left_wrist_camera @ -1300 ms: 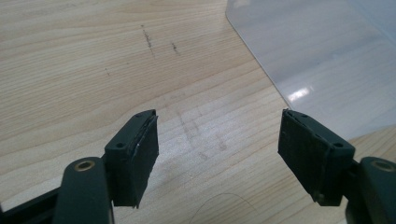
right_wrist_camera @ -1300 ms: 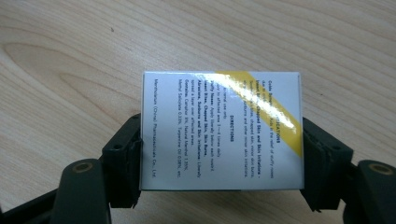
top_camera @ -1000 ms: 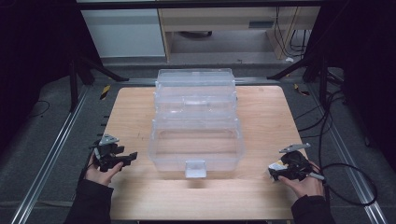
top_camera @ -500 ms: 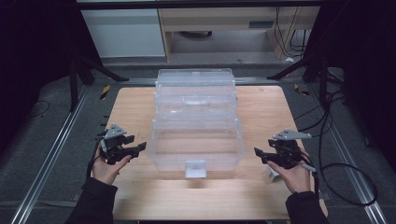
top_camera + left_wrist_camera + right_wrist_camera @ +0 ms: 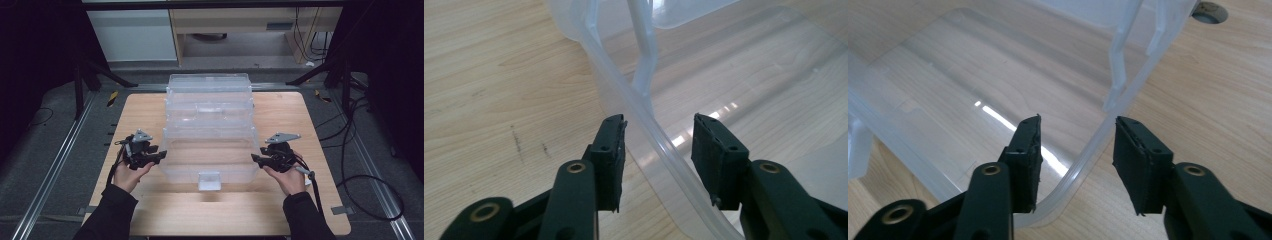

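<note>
While the left gripper (image 5: 161, 155) sits at the left side of the clear plastic bin (image 5: 210, 150), its jaws stand on either side of the bin's rim (image 5: 659, 145), one outside over the wood and one inside over the bin's floor; they have just been closing, yet a gap shows between each pad and the rim, so nothing is pinched. A left hand (image 5: 127, 175) carries it from below. The bin rests on the near middle of the wooden tabletop (image 5: 140, 110), with a white latch (image 5: 209, 180) on its front wall, and a second clear bin (image 5: 209, 97) stands just behind it. At the bin's right side the right gripper (image 5: 254, 158), borne by the right hand (image 5: 289, 177), straddles the opposite rim (image 5: 1088, 150) in the same way; its jaws too have just been closing and stand apart from the plastic, not clamped on it.
</note>
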Demonstrator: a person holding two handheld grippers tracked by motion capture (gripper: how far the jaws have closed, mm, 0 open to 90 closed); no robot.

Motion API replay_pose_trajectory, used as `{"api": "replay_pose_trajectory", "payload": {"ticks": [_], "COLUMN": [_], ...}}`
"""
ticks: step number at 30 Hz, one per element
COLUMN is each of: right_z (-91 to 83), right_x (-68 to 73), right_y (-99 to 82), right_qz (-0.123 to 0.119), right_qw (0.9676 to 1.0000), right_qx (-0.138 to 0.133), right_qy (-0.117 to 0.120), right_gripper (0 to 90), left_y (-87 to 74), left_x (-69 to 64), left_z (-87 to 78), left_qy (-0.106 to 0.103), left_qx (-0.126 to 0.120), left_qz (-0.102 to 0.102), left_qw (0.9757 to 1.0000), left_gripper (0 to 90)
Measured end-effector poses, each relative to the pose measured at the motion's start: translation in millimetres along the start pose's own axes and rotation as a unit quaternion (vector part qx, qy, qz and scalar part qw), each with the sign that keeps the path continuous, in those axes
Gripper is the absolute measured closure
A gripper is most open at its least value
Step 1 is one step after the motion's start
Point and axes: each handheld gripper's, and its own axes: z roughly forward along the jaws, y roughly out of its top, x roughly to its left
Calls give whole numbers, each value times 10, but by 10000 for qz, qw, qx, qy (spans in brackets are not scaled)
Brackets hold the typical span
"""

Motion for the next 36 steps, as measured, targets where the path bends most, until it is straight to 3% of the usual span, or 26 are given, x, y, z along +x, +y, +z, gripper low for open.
{"api": "replay_pose_trajectory", "payload": {"ticks": [7,15,17,21,25,29,36], "right_z": [-41,-45,-55,-196,-358,-473,-588], "right_x": [3,31,29,-41,-194,-324,-486], "right_y": [-17,-10,-1,16,-46,-156,-378], "right_qz": [-14,14,67,59,208,247,425], "right_qw": [10000,9999,9999,9990,9973,9956,9930], "right_qx": [-78,-56,-102,-346,-485,-405,-103], "right_qy": [-57,-85,-33,-281,-507,-804,-1097], "right_gripper": [672,664,601,484,407,324,202], "left_y": [6,12,12,13,-6,-69,-262], "left_x": [2,23,20,48,72,145,382], "left_z": [24,26,-1,-142,-286,-339,-304], "left_qy": [-51,-47,-5,-63,-16,114,285], "left_qx": [-26,-16,-61,-295,-481,-484,-396], "left_qz": [-60,-61,-26,-108,-112,-94,-339], "left_qw": [10000,10000,10000,9995,9988,9987,9982], "left_gripper": [614,620,619,533,477,416,363]}}
